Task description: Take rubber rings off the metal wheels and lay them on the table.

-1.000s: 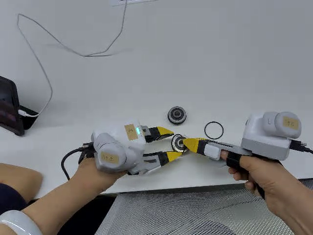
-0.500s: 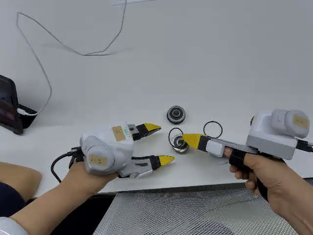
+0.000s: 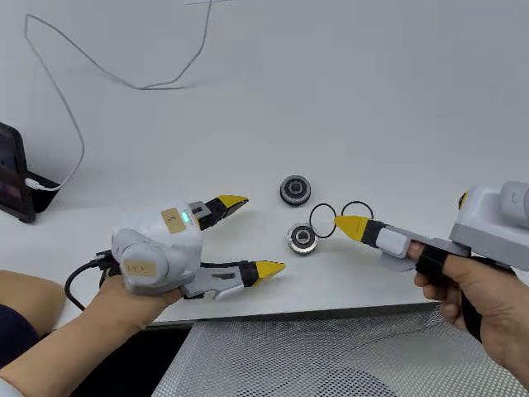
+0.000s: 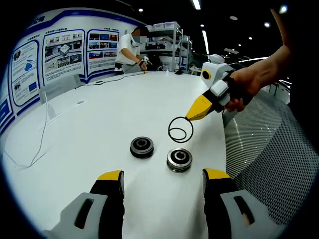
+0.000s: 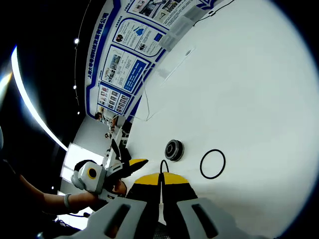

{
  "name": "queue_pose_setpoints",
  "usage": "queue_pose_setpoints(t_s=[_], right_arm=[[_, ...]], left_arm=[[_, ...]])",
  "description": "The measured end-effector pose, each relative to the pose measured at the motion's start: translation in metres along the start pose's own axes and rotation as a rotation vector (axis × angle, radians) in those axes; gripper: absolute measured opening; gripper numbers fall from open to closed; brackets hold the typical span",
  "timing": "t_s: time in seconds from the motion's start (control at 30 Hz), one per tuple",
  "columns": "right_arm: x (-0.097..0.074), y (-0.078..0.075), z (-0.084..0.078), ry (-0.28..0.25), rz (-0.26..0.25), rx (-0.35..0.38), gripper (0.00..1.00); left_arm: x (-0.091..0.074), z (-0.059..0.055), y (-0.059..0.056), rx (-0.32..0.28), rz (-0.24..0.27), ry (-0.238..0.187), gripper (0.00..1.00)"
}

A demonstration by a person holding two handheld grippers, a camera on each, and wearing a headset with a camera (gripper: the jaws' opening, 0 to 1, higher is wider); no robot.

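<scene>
My right gripper [image 3: 349,226] is shut on a thin black rubber ring [image 3: 322,221], which hangs from its yellow tips just above the table. Left of it lies a metal wheel [image 3: 302,238] with a bare silver rim. A second wheel [image 3: 295,189], dark around its edge, lies farther back. A loose ring [image 3: 357,210] lies flat on the table. My left gripper [image 3: 250,234] stands open left of the near wheel, touching nothing. In the left gripper view both wheels [image 4: 142,147] [image 4: 179,159] lie ahead of the open gripper [image 4: 164,178], with the held ring [image 4: 180,129] beyond.
A white table [image 3: 397,99] carries a grey cable [image 3: 74,124] and a black device [image 3: 12,174] at the far left. A metal mesh surface [image 3: 314,356] lies below the table's front edge. A person [image 4: 130,47] stands at the table's far end.
The right gripper has pulled the ring off the near wheel and moved right with it. The left gripper has drawn back left from the wheel, with its jaws wider apart.
</scene>
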State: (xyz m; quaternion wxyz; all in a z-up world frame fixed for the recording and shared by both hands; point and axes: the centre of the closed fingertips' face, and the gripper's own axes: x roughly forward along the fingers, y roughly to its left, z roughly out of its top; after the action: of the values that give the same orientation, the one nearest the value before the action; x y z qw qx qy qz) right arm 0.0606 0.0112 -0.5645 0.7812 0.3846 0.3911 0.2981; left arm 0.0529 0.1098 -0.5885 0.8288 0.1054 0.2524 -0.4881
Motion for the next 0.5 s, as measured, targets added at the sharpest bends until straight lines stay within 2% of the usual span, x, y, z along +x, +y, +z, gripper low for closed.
queue_pose_setpoints(t_s=[0.13,0.33,0.5], right_arm=[[-0.004,-0.014,0.009,-0.027,-0.041,0.006,0.02],[-0.007,-0.034,0.012,-0.031,-0.103,0.004,0.02],[-0.007,-0.043,0.012,-0.026,-0.133,-0.003,0.02]], left_arm=[[-0.002,0.002,0.001,-0.02,0.007,-0.031,0.71],[-0.003,0.0,0.001,-0.035,0.018,-0.029,0.77],[-0.003,-0.003,0.002,-0.044,0.02,-0.019,0.75]])
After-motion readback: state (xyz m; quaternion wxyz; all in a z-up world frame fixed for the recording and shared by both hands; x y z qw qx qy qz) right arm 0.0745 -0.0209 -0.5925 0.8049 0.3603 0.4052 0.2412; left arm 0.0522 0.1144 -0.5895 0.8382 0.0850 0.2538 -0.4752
